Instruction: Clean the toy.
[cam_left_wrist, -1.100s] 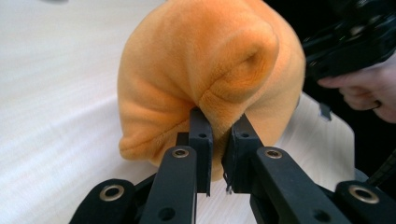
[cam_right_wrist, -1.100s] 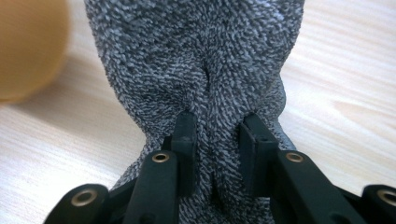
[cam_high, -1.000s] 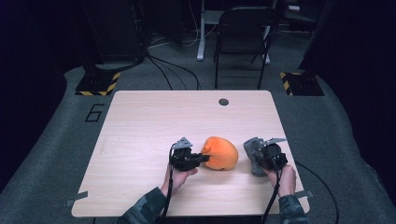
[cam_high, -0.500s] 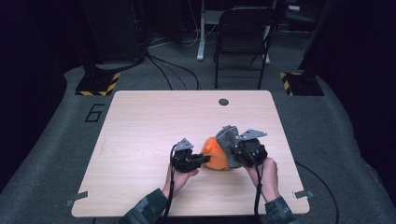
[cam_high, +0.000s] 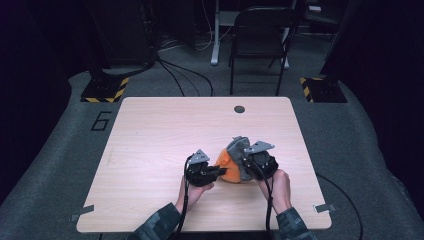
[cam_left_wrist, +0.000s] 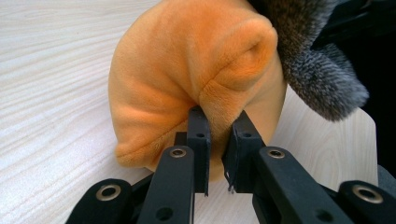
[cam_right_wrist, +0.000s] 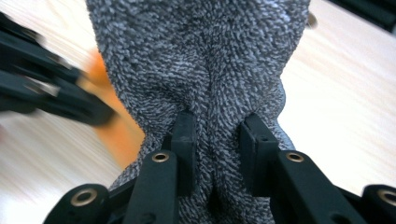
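An orange plush piece (cam_high: 225, 162) (cam_left_wrist: 187, 74) lies on the wooden table (cam_high: 165, 135), and a grey fuzzy cloth (cam_high: 240, 155) (cam_right_wrist: 205, 60) is draped over its right side. My left gripper (cam_high: 222, 171) (cam_left_wrist: 218, 140) comes in from the left and is shut on a fold of the orange plush. My right gripper (cam_high: 246, 161) (cam_right_wrist: 215, 135) is shut on a bunched fold of the grey cloth, held just above the plush. In the left gripper view the grey cloth (cam_left_wrist: 313, 70) hangs over the plush at upper right.
A small dark round hole (cam_high: 239, 109) sits near the table's far edge. A folding chair (cam_high: 260, 40) stands beyond the table, with yellow-black striped floor blocks (cam_high: 102, 90) at both far corners. Cables run across the floor.
My right gripper has carried the grey cloth left and upward, from beside the orange plush to over its right side. The left gripper has kept still on the plush.
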